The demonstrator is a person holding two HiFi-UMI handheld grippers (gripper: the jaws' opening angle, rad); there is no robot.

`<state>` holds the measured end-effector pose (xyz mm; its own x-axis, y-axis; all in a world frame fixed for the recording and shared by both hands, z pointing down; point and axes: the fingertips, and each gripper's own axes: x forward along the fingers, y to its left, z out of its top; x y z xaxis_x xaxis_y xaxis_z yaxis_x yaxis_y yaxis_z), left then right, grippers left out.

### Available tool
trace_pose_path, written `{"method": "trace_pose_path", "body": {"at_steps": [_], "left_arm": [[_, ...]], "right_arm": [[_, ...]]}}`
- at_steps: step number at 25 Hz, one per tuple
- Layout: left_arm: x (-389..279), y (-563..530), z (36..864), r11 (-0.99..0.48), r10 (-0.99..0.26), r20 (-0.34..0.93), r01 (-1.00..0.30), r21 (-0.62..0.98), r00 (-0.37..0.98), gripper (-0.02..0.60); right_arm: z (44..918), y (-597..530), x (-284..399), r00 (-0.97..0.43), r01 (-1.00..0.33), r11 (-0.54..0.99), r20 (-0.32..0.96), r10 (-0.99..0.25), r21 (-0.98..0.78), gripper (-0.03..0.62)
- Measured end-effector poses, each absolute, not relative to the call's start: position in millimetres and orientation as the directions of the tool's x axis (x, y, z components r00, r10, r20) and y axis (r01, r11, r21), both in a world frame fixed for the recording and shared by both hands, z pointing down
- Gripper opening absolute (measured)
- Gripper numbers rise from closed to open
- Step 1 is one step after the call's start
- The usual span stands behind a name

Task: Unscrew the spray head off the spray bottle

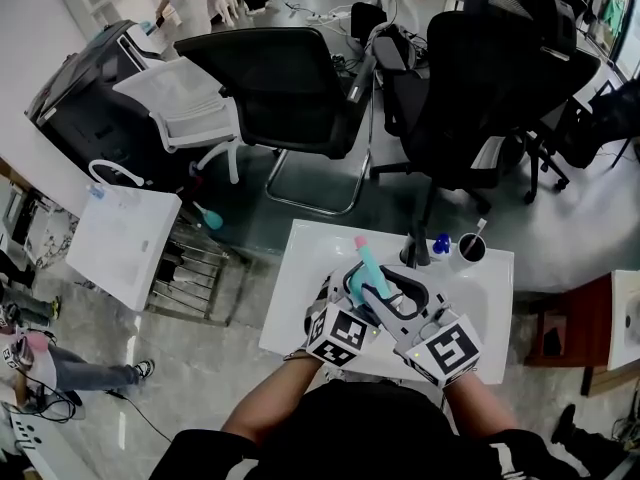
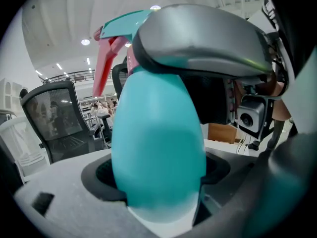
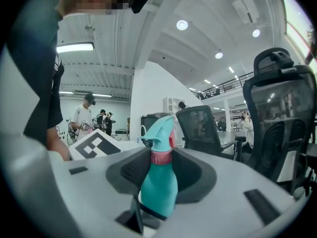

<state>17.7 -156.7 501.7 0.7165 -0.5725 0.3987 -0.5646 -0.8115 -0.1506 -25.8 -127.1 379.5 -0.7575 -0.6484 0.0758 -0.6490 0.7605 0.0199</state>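
Holding both tools over the white table, you have the left gripper clamped on the teal spray bottle by its body (it fills that view). Your right gripper grips the spray head, pads against its pink collar; head not yet off.

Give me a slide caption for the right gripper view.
Teal spray bottle, its pink collar gripped by the fingers of the right gripper, with office chairs behind.
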Motion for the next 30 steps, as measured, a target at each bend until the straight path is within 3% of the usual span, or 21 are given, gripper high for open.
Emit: {"method": "trace_pose_path", "body": {"at_steps": [9, 18, 26, 30], "left_arm": [[23, -140, 488, -0.9, -0.436, 0.373, -0.395, -0.184, 0.819, 0.423], [34, -99, 481, -0.983, -0.159, 0.359, -0.114, -0.145, 0.92, 0.423], [41, -58, 474, -0.989, 0.074, 0.343, 0.114, -0.099, 0.936, 0.423], [44, -53, 475, -0.985, 0.107, 0.346, 0.148, -0.092, 0.932, 0.423]], "right_arm": [[361, -110, -33, -0.869, -0.489, 0.871, 0.06, -0.491, 0.05, 0.137], [355, -85, -31, -0.965, -0.26, 0.965, 0.037, -0.261, 0.021, 0.137], [352, -62, -28, -0.999, -0.047, 0.998, -0.007, -0.047, -0.041, 0.137], [354, -58, -25, -1.0, 0.003, 0.999, -0.022, 0.002, -0.049, 0.137]]}}
